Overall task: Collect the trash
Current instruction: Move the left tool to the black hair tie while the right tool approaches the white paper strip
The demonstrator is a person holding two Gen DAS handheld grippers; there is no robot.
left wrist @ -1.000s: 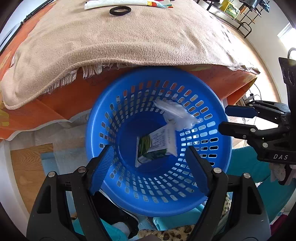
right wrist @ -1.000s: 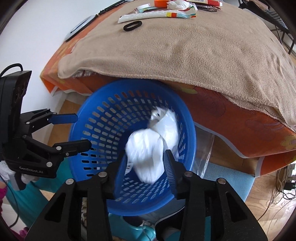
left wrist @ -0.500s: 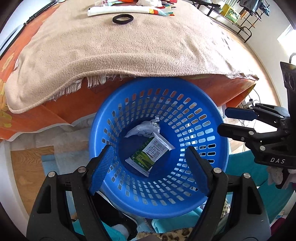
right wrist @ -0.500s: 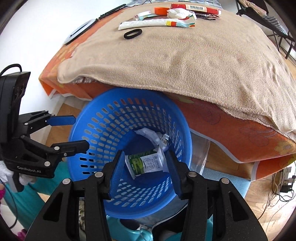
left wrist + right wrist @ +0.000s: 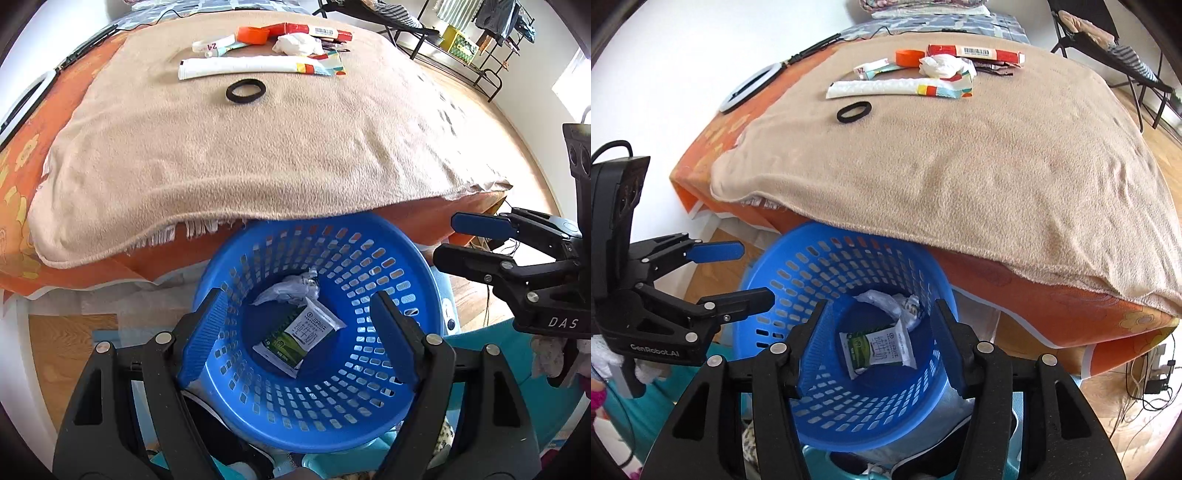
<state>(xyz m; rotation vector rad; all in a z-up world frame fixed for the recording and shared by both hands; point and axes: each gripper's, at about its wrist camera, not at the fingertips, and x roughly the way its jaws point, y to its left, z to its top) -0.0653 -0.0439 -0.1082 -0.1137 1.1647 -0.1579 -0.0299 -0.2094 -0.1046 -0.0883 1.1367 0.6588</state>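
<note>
Left wrist view – blue basket (image 5: 413, 373) at the bed's edge, green-and-white packet (image 5: 301, 338) and crumpled plastic (image 5: 286, 290) lying inside, left gripper (image 5: 299, 332) spread wide and empty above it, right wrist view – right gripper (image 5: 877, 345) spread too, holding nothing, more trash (image 5: 942, 66) far off on the beige blanket (image 5: 979, 158)

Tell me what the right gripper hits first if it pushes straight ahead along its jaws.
Probably the green-and-white packet at the bottom of the blue basket. The right gripper is open and empty, aimed into the basket's mouth; nothing shows between, though depth is unclear.
</note>
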